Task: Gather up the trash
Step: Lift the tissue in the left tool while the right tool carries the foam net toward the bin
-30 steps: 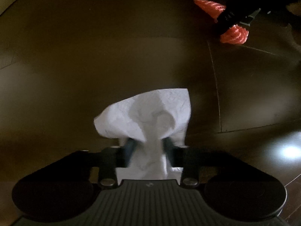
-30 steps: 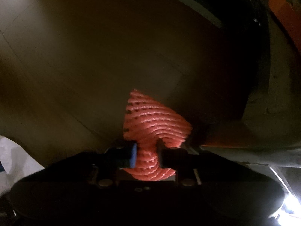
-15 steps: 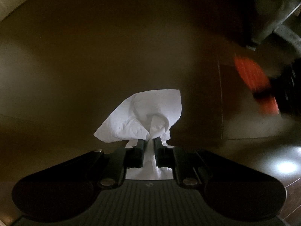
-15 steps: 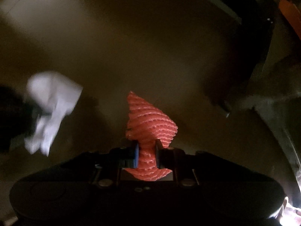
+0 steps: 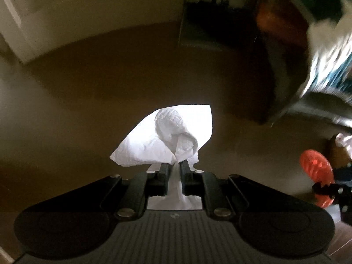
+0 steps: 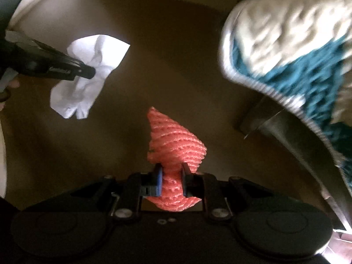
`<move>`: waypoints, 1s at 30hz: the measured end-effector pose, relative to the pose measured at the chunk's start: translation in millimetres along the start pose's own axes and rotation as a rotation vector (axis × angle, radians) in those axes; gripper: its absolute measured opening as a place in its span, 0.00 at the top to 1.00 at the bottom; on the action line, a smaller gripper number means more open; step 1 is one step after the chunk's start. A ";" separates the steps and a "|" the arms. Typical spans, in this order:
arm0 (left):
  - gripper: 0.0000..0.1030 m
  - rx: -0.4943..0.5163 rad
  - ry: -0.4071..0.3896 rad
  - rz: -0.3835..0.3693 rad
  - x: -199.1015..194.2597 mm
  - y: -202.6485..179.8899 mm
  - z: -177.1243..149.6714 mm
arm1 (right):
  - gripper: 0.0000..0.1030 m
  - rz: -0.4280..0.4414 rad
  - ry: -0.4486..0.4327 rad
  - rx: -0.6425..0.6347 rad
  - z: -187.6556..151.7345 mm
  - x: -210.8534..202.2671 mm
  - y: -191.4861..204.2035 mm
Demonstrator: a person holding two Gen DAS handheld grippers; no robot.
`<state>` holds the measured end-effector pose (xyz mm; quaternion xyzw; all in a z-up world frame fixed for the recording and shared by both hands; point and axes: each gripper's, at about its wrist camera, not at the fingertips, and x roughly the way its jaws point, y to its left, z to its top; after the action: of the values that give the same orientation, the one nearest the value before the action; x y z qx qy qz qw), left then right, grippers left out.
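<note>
- Left tool [image 5: 175, 168] clenches a crumpled white tissue [image 5: 169, 136], held above the brown floor [image 5: 110, 83]
- Right tool [image 6: 171, 172] clenches an orange foam fruit net [image 6: 173, 145], right of the tissue

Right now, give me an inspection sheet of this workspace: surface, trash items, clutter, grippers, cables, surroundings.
Surface: dim brown floor, bare where visible.
Job's things: crumpled white tissue and orange foam net, both held off the floor.
Clutter: white and teal knitted fabric at upper right, draped over something dark; blurred.
Grippers: left gripper shut on the tissue; right gripper shut on the foam net; the two sit side by side, apart.
Cables: nothing seen.
Surroundings: pale wall beyond the floor, dark furniture against it; no bin visible in either view.
</note>
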<state>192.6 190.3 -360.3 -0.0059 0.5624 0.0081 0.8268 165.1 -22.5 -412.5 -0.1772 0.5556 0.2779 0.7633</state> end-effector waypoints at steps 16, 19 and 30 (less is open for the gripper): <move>0.90 0.188 -0.386 0.017 -236.9 -81.4 93.7 | 0.86 -0.081 -0.437 0.109 22.1 -247.1 -51.1; 0.90 0.221 -0.440 0.000 -270.5 -107.7 103.6 | 0.86 -0.106 -0.493 0.124 16.5 -283.8 -67.1; 0.89 0.329 -0.619 -0.075 -363.3 -200.2 146.4 | 0.86 -0.180 -0.727 0.205 21.6 -405.2 -127.7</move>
<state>199.3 -9.6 31.4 0.1096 0.2784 -0.1118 0.9476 168.2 -202.0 -26.8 -0.0382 0.2561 0.1973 0.9455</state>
